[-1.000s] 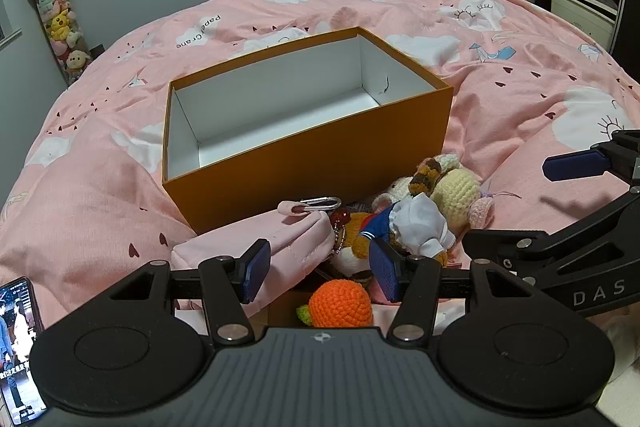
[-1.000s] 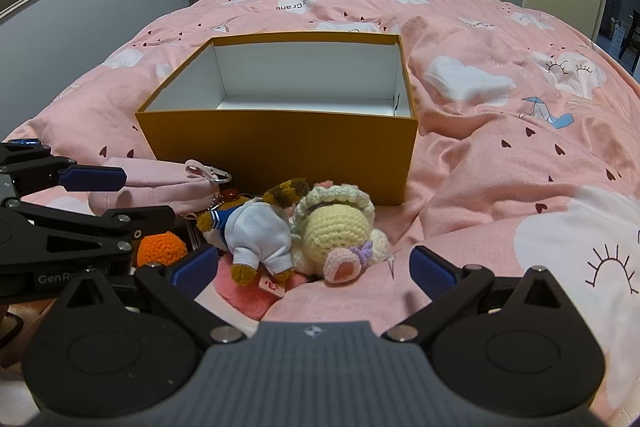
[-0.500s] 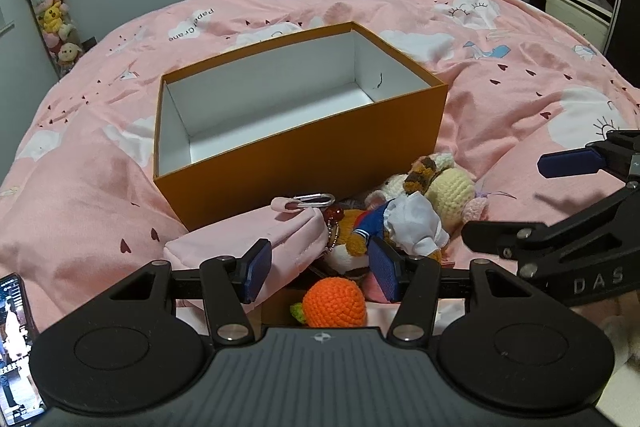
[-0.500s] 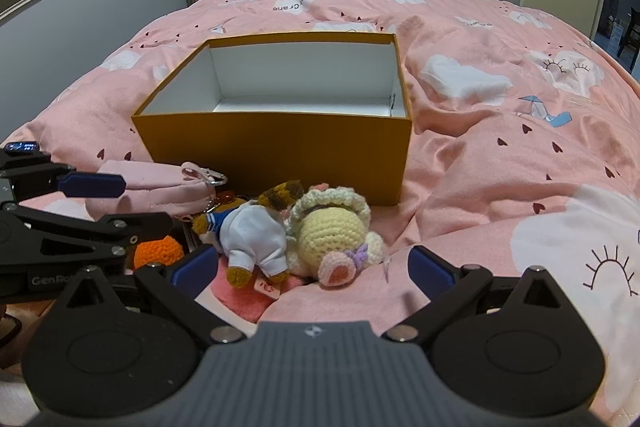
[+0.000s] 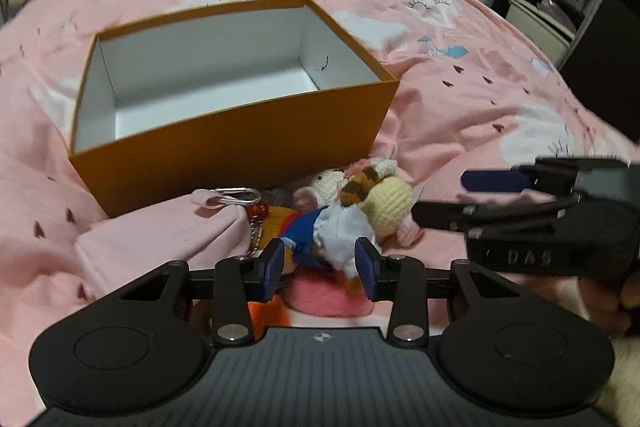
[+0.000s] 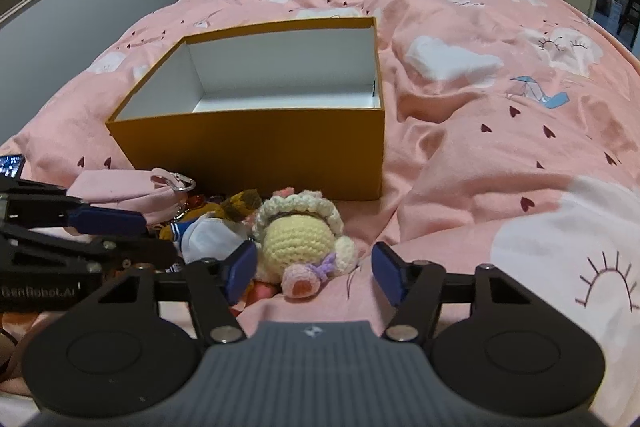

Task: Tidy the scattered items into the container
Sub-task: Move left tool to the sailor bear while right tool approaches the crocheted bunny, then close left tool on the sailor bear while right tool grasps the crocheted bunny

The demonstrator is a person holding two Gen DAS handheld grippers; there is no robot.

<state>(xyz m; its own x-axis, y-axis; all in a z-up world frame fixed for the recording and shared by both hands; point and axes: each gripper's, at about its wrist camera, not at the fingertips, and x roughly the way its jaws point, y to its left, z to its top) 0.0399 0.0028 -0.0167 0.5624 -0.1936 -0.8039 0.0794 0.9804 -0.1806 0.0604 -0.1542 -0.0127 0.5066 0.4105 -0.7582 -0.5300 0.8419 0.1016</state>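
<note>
Two tongs: left tongs [image 5: 320, 263] closing around the sailor doll [image 5: 336, 235], not yet pressing; right tongs [image 6: 312, 269] closing, unclenched, around the yellow crochet doll [image 6: 298, 237].
Box [image 6: 256, 147]: on the bed [image 6: 500, 147], long axis crosswise, opening upward, dolls just before it.

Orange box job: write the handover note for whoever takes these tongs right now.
Left tongs: just been closing, around the white-and-blue plush doll; pads not clearly pressing.
Right tongs: just been closing, astride the yellow crochet doll, not touching.
Orange box: holds nothing, on the pink bedspread.
Pink pouch and the toys lie in front of it.
Done: nothing boxed. Left: everything.
</note>
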